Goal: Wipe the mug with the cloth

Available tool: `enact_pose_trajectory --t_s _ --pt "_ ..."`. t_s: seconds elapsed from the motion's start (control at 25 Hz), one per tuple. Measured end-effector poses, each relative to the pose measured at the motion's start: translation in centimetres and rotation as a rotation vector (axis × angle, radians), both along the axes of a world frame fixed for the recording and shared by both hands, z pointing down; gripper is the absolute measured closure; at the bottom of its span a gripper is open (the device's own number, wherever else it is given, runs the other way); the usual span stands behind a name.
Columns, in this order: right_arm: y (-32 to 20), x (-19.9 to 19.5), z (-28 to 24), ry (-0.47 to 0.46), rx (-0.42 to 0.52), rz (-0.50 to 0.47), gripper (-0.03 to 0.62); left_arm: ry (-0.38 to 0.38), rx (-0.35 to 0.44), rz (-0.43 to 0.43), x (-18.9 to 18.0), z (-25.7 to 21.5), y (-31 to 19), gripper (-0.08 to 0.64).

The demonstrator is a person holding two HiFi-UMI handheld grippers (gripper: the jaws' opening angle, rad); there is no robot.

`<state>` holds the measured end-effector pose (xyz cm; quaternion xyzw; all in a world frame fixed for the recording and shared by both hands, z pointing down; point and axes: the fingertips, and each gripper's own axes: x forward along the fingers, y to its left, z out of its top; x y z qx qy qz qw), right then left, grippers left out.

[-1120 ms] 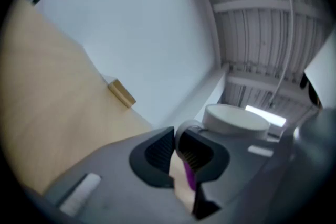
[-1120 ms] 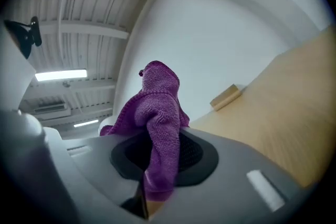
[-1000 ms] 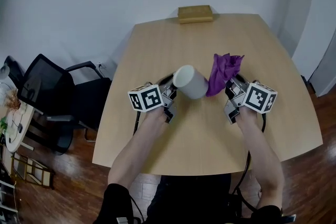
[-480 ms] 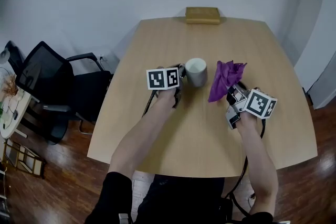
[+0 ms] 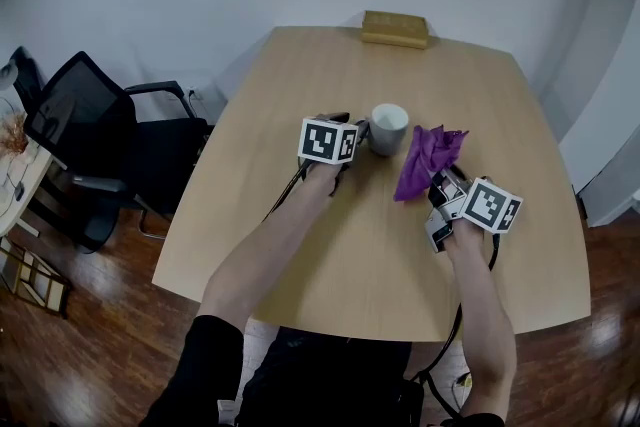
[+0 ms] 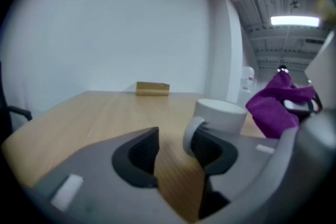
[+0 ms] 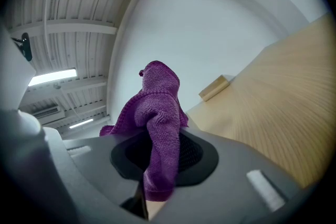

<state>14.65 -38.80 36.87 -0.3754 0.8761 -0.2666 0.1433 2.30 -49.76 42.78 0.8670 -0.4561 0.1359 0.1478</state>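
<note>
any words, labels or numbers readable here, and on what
None readable in any view.
Left tool, right tool: square black-and-white markers only, no letters or digits.
Mug, cloth, block: plain, no print.

Head view: even, diffuse room light, only faint soft shadows on the table (image 5: pixel 300 95). Corners vignette dark and the fisheye bows the table edges. A few glare patches on the wood floor (image 5: pixel 608 345). Overall sharp.

Left gripper view: black circular mask. The ceiling light (image 6: pixel 294 20) at top right is slightly blown out and the wall (image 6: pixel 121 34) is washed pale blue — nearest foreground blurred, far end of the table acceptable.

Right gripper view: same black mask. The ceiling strip (image 7: pixel 52 77) glows at left. The cloth (image 7: pixel 157 113) weave is crisp, while whatever sits closest to the lens is soft — heavy stretch toward the rim.
</note>
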Motion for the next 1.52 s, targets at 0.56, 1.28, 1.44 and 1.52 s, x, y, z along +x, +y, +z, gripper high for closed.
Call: enact_pose_trajectory --t_s 0.56,1.28,1.44,1.52 --pt "-0.6 -1.4 1.3 0.031 -0.018 -0.044 0.515 -0.256 0.131 0.228 0.8 -0.4 2.1 0.479" --pt "-1.6 -0.1 0.6 -0.068 -0.006 -0.025 0.515 -0.239 0.154 0.213 0.8 -0.7 2.7 0.469" --pt "-1.5 0.3 0.4 -0.079 -0.006 -0.02 0.515 -0.199 0.16 0.203 -0.3 -1.0 3.3 0.462" --pt "-1.4 0.2 0.3 -0.092 -0.01 -0.024 0.515 -0.185 0.154 0.2 -0.6 -1.0 3.7 0.462"
